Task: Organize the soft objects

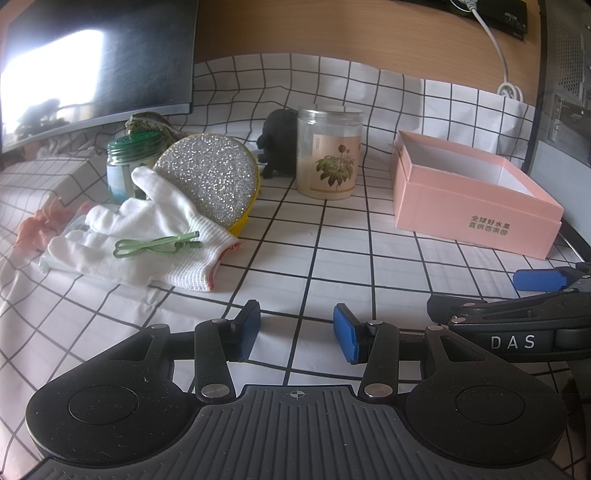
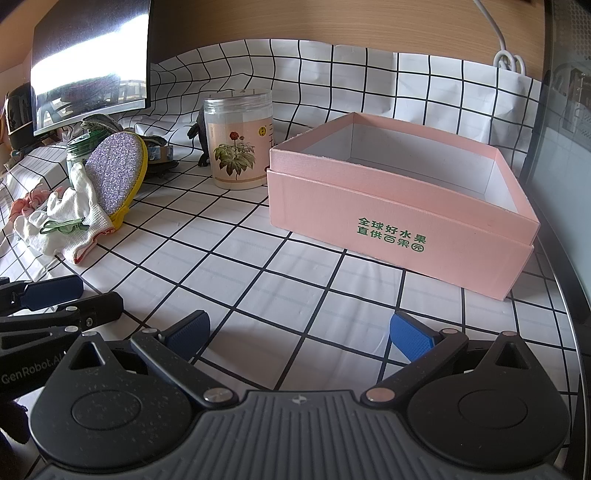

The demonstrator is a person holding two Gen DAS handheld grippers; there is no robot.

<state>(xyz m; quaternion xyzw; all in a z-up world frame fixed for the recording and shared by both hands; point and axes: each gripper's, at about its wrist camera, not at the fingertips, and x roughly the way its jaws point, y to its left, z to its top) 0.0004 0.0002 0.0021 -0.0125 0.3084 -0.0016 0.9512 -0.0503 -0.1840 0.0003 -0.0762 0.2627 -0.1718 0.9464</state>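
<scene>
With both my left gripper (image 1: 293, 334) and right gripper (image 2: 297, 338) released and empty, the white knitted cotton glove (image 1: 147, 236) ahead-left of the jaws may shed its green wire clip (image 1: 157, 245) (loose on top) when lifted.

A white cloth (image 2: 280, 258) printed with a black grid covered the table and rose in folds against a wood-panelled wall (image 1: 332, 26) behind it. A dark monitor (image 1: 92, 62) at the left rear threw back a bright glare of daylight from its screen, while a white cable (image 1: 495, 48) ran down the wall at the right, beside a grey cabinet (image 1: 565, 74).
</scene>
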